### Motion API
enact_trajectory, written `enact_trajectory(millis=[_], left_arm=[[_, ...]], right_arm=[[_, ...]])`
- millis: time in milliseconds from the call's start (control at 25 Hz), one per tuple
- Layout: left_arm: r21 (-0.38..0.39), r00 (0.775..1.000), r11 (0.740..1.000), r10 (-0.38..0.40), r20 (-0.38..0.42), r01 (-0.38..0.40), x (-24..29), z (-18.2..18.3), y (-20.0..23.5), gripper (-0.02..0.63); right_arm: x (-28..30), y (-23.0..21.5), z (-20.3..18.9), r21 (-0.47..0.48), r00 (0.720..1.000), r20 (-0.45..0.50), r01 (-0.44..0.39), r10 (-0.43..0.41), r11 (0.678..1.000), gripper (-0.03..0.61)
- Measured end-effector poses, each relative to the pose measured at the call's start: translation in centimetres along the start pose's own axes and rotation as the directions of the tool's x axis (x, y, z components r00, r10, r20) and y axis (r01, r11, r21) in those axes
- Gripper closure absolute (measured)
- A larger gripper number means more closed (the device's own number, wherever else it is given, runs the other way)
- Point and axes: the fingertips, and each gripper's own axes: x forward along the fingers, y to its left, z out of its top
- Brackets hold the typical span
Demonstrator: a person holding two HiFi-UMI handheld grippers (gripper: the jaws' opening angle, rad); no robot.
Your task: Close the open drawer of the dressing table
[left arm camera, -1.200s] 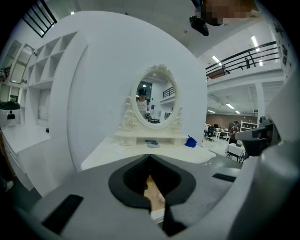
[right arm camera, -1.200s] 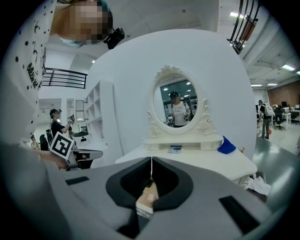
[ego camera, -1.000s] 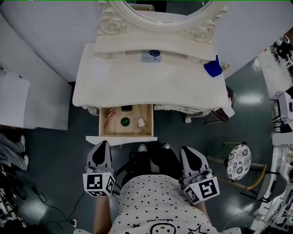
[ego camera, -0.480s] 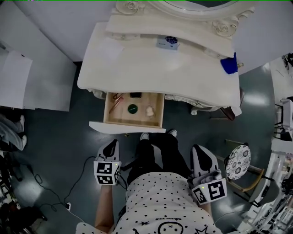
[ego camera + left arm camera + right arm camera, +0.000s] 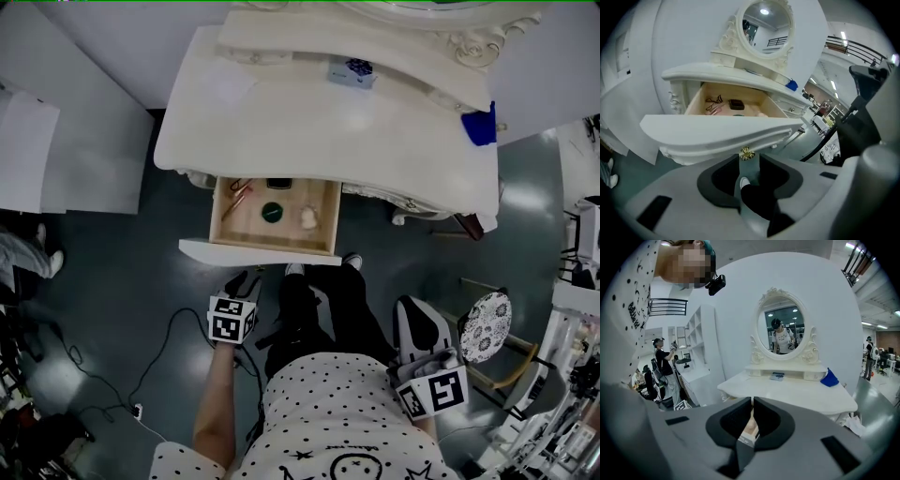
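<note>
The cream dressing table (image 5: 328, 122) has its left drawer (image 5: 230, 228) pulled out, its white front (image 5: 258, 253) toward me. Inside lie a green round item (image 5: 272, 212), a pale lump (image 5: 307, 218) and a hair clip (image 5: 238, 190). My left gripper (image 5: 244, 281) is low, just in front of the drawer front. In the left gripper view the left gripper (image 5: 749, 161) has just been opening, and the gold knob (image 5: 747, 153) sits at the gap between the tips, untouched. My right gripper (image 5: 412, 307) hangs back at my right side, shut and empty (image 5: 753, 401).
A blue cloth (image 5: 480, 125) and a small box (image 5: 352, 71) lie on the tabletop below the oval mirror (image 5: 765, 21). A stool with a patterned seat (image 5: 487, 326) stands at the right. A cable (image 5: 169, 347) runs over the floor at the left, near white panels (image 5: 37, 150).
The left gripper has dropped and moved in toward the drawer front, and its jaws have gone from shut to open. The right gripper has stayed where it was.
</note>
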Motion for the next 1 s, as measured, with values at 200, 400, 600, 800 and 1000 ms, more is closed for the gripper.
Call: enact_trajectory(millis=[200, 400, 600, 800, 1000], left_arm=[[0.004, 0.999, 1.000, 0.019, -0.033, -0.019, 3.2, -1.2, 0.3, 0.469], [-0.013, 0.999, 0.999, 0.032, -0.034, -0.032, 5.0, -0.8, 0.3, 0.460], [-0.039, 0.999, 0.999, 0.037, -0.030, -0.038, 5.4, -0.8, 0.3, 0.467], [-0.028, 0.998, 0.999, 0.045, -0.037, -0.046, 5.4, -0.7, 0.2, 0.471], [-0.036, 0.998, 0.997, 0.064, -0.028, -0.065, 5.4, -0.6, 0.3, 0.471]], right_arm=[[-0.2, -0.4, -0.4, -0.011, 1.000, -0.019, 0.020, -0.021, 1.000, 0.566], [-0.4, -1.0, -0.6, 0.000, 0.999, -0.024, 0.042, -0.042, 0.999, 0.566], [-0.6, -1.4, -0.7, 0.007, 0.998, -0.020, 0.066, -0.066, 0.998, 0.566], [-0.9, -1.7, -0.4, 0.010, 0.997, -0.005, 0.083, -0.083, 0.997, 0.566], [-1.1, -1.4, -0.1, 0.010, 0.996, 0.010, 0.086, -0.086, 0.996, 0.566]])
